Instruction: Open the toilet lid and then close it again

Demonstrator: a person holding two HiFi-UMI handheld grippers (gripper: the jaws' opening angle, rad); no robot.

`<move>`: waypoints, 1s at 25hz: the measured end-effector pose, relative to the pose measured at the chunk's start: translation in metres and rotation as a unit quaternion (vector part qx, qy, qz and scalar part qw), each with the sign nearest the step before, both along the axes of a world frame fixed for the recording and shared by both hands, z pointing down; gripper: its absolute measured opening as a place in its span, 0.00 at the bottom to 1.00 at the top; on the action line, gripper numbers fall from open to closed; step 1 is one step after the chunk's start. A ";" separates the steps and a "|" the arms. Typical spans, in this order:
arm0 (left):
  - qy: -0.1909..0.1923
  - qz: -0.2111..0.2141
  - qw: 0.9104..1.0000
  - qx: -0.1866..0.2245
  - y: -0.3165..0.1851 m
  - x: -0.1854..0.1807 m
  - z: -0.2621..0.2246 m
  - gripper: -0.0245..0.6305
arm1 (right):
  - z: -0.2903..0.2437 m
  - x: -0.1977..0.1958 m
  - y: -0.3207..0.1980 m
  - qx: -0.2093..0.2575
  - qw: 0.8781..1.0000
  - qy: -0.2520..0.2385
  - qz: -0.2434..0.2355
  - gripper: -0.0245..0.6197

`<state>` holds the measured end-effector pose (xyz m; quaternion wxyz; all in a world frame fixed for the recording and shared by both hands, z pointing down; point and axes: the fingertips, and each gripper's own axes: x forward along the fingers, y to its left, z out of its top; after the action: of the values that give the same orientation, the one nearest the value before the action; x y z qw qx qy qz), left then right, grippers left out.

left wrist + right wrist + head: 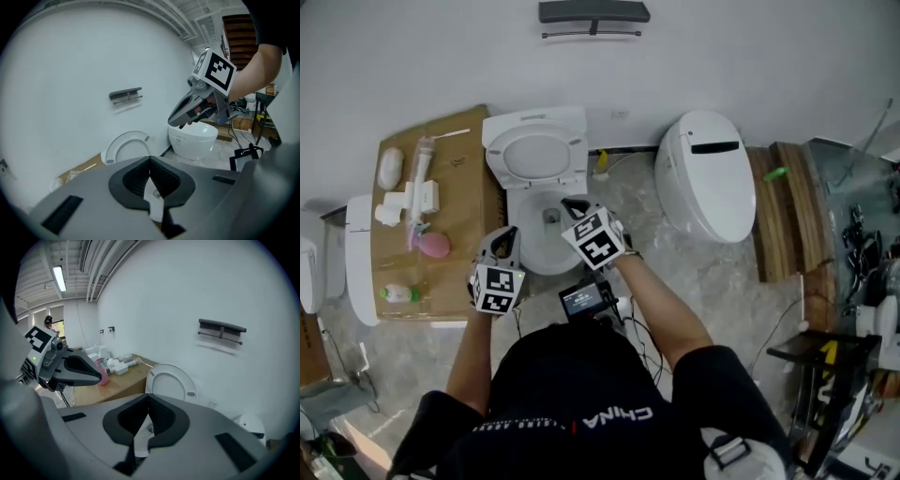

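The white toilet [525, 251] stands at the wall with its lid [534, 155] raised and leaning back, so the bowl is uncovered. My left gripper [504, 236] hovers over the bowl's left rim, jaws shut and empty. Over the bowl's right side my right gripper [571, 204] is also shut on nothing. In the left gripper view the shut jaws [150, 160] point at the upright lid [126, 147], with the right gripper [172, 122] up to the right. The right gripper view has its shut jaws [149, 401] below the lid [171, 383], and the left gripper [96, 376] at left.
A second toilet [708, 173], closed, stands to the right. A cardboard-topped surface [464, 202] with bottles and a pink item lies left of the toilet. Wooden planks [783, 206] and equipment crowd the right side. A grey shelf [593, 14] hangs on the wall.
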<state>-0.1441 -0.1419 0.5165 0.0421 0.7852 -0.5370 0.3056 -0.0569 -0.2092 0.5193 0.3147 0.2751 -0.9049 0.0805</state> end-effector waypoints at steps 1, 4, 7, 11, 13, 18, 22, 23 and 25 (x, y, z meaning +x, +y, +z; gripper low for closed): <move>0.002 0.007 1.000 -0.001 0.014 -0.002 0.001 0.05 | 0.000 -0.001 0.015 0.003 1.000 0.001 0.007 0.06; 0.004 0.028 1.000 -0.005 0.055 -0.006 0.004 0.05 | 0.003 0.001 0.058 0.011 1.000 0.010 0.027 0.06; 0.005 0.047 0.999 -0.003 0.096 -0.008 0.002 0.05 | 0.004 0.001 0.102 0.014 0.999 0.018 0.041 0.06; 0.017 0.058 0.998 -0.013 0.138 -0.006 0.005 0.05 | -0.004 0.005 0.146 0.021 0.998 0.022 0.054 0.06; 0.021 0.058 0.998 -0.018 0.152 -0.005 0.006 0.05 | -0.008 0.009 0.162 0.024 0.998 0.024 0.059 0.06; 0.041 0.046 0.998 -0.025 0.172 0.007 0.002 0.05 | -0.013 0.026 0.187 0.027 0.998 0.030 0.056 0.06; 0.048 0.031 0.998 -0.028 0.177 0.019 -0.001 0.05 | -0.017 0.040 0.193 0.028 0.998 0.027 0.050 0.06; 0.052 0.027 0.998 -0.029 0.178 0.023 -0.002 0.05 | -0.018 0.044 0.195 0.027 0.998 0.024 0.049 0.06; 0.056 0.020 0.998 -0.030 0.179 0.032 -0.004 0.05 | -0.019 0.055 0.199 0.025 0.998 0.020 0.045 0.06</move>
<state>-0.1118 0.0369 0.5126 0.0896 0.8101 -0.5083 0.2780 -0.0017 -0.0105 0.5003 0.3218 0.3246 -0.8870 0.0662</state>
